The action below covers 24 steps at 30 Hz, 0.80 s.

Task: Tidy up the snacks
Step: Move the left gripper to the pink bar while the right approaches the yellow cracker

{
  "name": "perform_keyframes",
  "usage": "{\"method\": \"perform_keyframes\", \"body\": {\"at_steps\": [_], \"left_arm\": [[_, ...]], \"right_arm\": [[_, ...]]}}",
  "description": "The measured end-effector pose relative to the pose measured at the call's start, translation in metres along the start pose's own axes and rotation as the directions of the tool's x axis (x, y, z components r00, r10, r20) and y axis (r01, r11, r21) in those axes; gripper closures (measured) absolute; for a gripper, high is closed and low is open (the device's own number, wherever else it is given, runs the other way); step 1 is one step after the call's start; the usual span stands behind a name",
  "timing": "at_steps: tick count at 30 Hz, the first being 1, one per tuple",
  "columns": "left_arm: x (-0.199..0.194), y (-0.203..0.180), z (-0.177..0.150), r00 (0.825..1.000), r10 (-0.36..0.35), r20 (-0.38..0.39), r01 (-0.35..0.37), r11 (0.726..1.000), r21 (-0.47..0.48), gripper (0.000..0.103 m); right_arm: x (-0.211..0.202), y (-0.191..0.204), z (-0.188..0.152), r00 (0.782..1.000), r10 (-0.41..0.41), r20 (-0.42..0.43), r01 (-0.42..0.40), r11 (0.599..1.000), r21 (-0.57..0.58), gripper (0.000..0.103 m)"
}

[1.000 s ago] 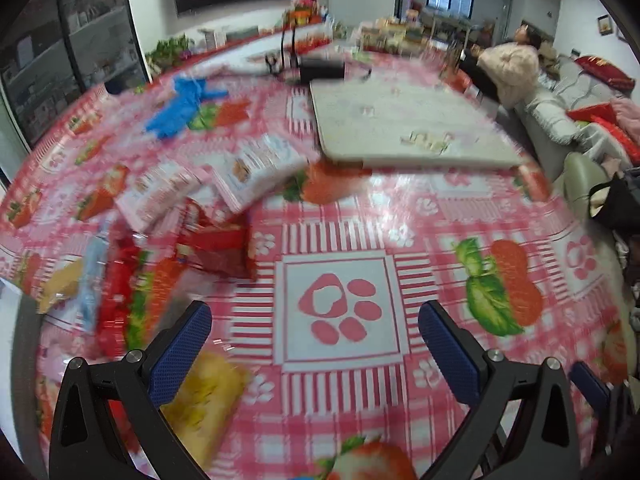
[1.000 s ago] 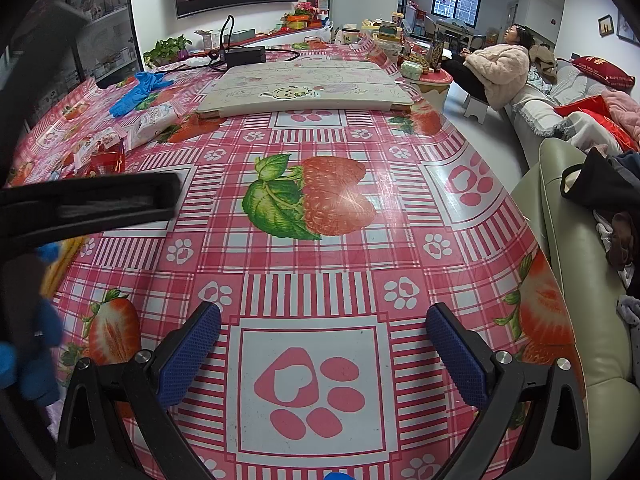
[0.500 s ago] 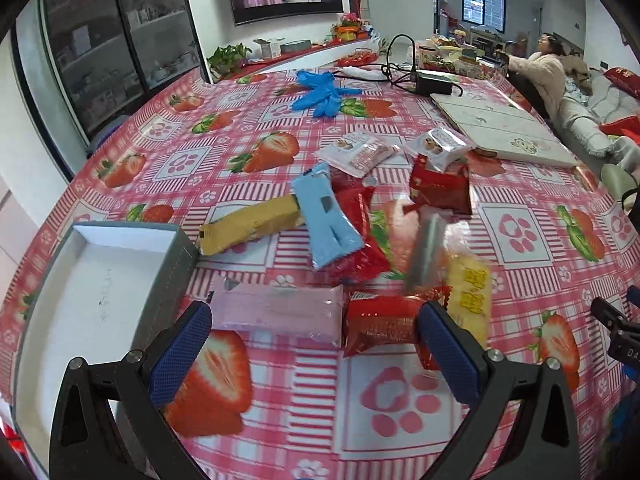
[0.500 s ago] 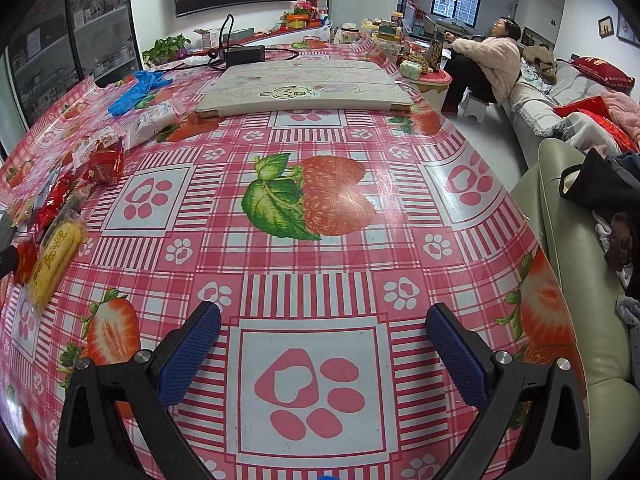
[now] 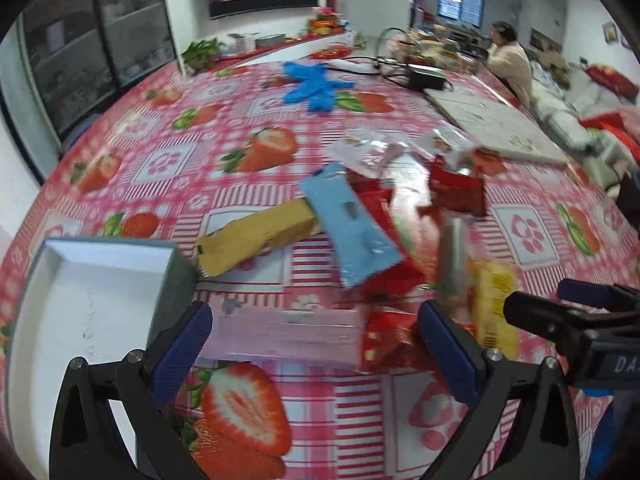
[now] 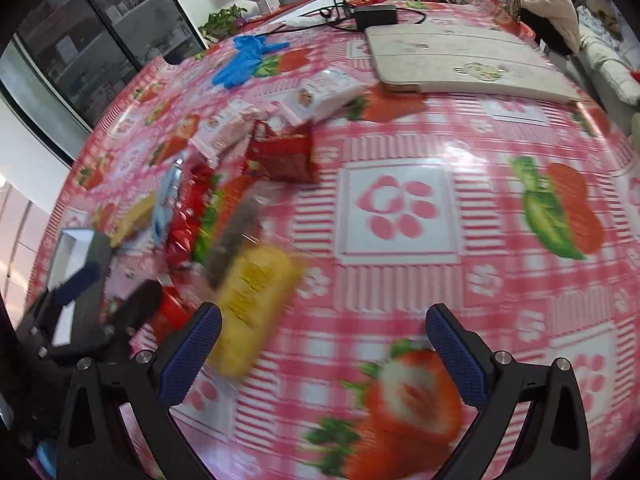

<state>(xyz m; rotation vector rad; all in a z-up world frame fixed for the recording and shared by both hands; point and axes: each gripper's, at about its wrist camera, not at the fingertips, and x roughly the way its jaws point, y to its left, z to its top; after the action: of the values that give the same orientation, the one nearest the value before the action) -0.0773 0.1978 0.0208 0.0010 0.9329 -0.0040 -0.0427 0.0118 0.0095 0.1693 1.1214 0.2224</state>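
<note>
Jaws on the left gripper (image 5: pixel 316 340) stand wide apart and empty, straddling the pink packet (image 5: pixel 280 330) lying on the table (image 5: pixel 240 120) just beside the grey box (image 5: pixel 80 300). Right gripper (image 6: pixel 324 344) also gapes, empty, near the yellow packet (image 6: pixel 252 300). Best to settle lower, centre on the pink packet's narrow width, then close before lifting toward the box.

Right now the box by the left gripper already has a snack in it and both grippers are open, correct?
Not quite. The left wrist view shows the box empty, with only its white inside visible. Left gripper and right gripper are open.
</note>
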Motion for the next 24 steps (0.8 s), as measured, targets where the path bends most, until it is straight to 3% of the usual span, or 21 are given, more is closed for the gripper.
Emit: {"method": "perform_keyframes", "body": {"at_steps": [2,3,12,17,21,24], "left_arm": [[0.007,0.016,-0.004,0.994,-0.107,-0.035,0.103,0.989,-0.102,0.0],[0.005,0.018,-0.004,0.993,-0.119,-0.024,0.115,0.987,-0.112,0.0],[0.014,0.014,0.002,0.997,-0.046,-0.058,0.041,0.996,-0.084,0.0],[0.011,0.022,0.002,0.997,-0.063,-0.05,0.058,0.994,-0.089,0.0],[0.019,0.016,0.001,0.998,0.02,-0.068,-0.024,0.998,-0.06,0.0],[0.022,0.003,-0.006,0.997,0.05,-0.066,-0.05,0.999,-0.009,0.0]], "right_arm": [[0.005,0.002,0.005,0.998,-0.062,0.002,0.063,0.998,-0.029,0.0],[0.009,0.003,0.006,0.996,-0.089,-0.002,0.088,0.995,-0.051,0.0],[0.008,0.006,0.006,0.996,-0.088,0.012,0.089,0.992,-0.088,0.0],[0.007,0.007,0.007,0.995,-0.1,0.011,0.1,0.993,-0.067,0.0],[0.01,0.024,0.004,0.992,-0.111,0.054,0.118,0.979,-0.165,0.0],[0.006,0.013,0.002,0.995,-0.088,0.044,0.094,0.98,-0.176,0.0]]}}
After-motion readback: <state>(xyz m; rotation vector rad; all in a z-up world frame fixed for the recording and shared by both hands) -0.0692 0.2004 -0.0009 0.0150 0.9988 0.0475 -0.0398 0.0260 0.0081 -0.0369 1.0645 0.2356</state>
